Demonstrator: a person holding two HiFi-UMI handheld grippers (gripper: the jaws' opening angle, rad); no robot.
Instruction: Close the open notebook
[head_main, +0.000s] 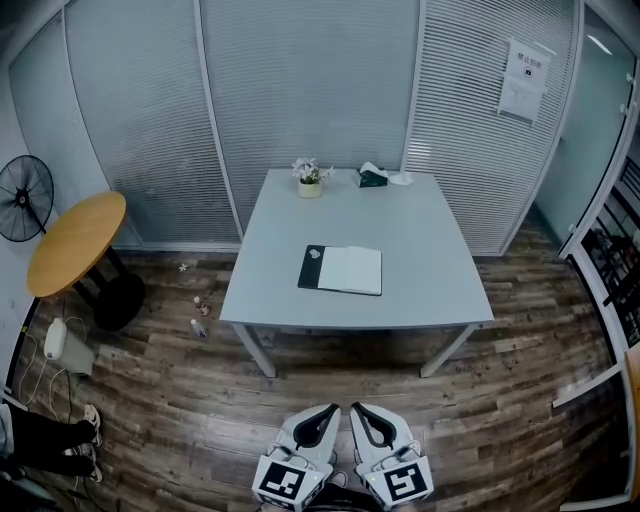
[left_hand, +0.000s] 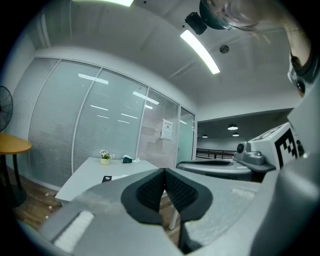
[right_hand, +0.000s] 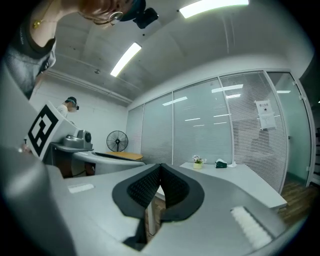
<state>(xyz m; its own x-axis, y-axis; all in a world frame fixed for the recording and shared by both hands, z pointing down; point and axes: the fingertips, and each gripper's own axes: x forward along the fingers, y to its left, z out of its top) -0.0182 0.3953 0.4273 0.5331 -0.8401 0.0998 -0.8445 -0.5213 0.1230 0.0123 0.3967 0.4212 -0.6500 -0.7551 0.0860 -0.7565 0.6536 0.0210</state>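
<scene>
An open notebook (head_main: 341, 269) lies flat near the middle of the grey table (head_main: 440, 250), its black cover on the left and white pages on the right. In the left gripper view it shows small and far off as the notebook (left_hand: 107, 178). Both grippers hang side by side well short of the table's front edge, over the wooden floor. My left gripper (head_main: 331, 408) is shut with nothing between its pads, seen close up as the left gripper (left_hand: 164, 171). My right gripper (head_main: 357, 408) is shut and empty too, seen close up as the right gripper (right_hand: 160, 166).
A small flower pot (head_main: 310, 180) and a dark green tissue box (head_main: 373, 177) stand at the table's far edge. A round wooden side table (head_main: 75, 240) and a black fan (head_main: 23, 197) are at the left. Glass walls with blinds close off the back.
</scene>
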